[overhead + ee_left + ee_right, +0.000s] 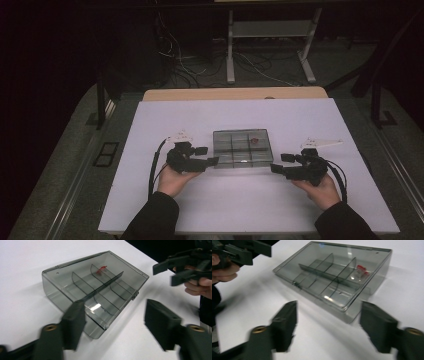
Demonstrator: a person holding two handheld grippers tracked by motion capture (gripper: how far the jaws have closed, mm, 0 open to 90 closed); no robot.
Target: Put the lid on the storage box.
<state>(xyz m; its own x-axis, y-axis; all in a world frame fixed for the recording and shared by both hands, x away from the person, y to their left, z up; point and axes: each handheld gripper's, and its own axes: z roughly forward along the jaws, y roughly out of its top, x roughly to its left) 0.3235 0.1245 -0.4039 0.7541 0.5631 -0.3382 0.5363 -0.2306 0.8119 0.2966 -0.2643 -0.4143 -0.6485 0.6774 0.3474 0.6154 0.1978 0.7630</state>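
A smoky clear plastic box with a shut lid and several compartments lies at the middle of the white table. A small red piece sits in its far right compartment, also seen as the red piece and the red piece. My left gripper stands open just left of the box, its jaws pointing at the box with nothing gripped. My right gripper stands open a little right of the box, with nothing between its jaws. Each gripper view shows the other hand's gripper beyond the box.
The white table top has bare room all around the box. Its wooden back edge lies beyond. On the floor behind are loose cables and a metal frame's legs. A dark post stands at the left.
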